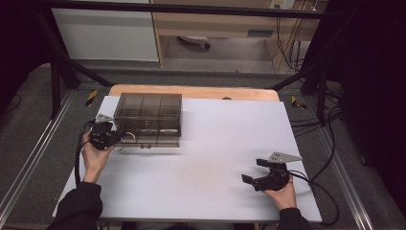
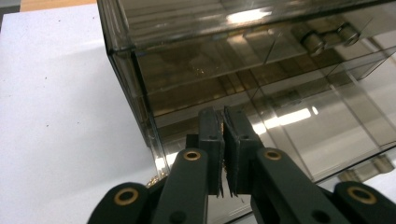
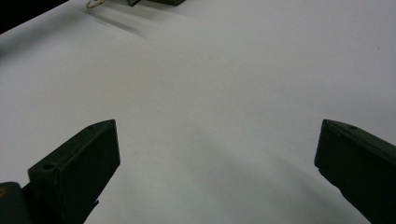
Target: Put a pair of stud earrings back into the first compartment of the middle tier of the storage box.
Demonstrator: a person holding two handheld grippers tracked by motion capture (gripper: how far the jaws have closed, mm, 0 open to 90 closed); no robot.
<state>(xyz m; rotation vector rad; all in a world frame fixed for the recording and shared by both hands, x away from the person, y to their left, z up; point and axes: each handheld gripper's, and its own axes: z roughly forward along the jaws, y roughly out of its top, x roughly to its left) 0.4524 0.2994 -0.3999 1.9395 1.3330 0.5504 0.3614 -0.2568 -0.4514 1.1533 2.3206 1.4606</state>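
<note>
Smoky plastic box (image 1: pixel 149 120) bears no readable label; left gripper (image 2: pixel 223 140) clenched, right gripper (image 3: pixel 215 163) released.

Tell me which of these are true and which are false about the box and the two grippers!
1. The left gripper is shut. True; its pads are pressed together right by the box.
2. The right gripper is shut. False; its jaws stand wide apart over the bare white board.
3. The box is see-through and smoky brown. True; you can see dividers inside it.
4. The right gripper is touching the box. False; it is far away, near the front right of the board.
5. The box sits at the back left of the board. True.
</note>
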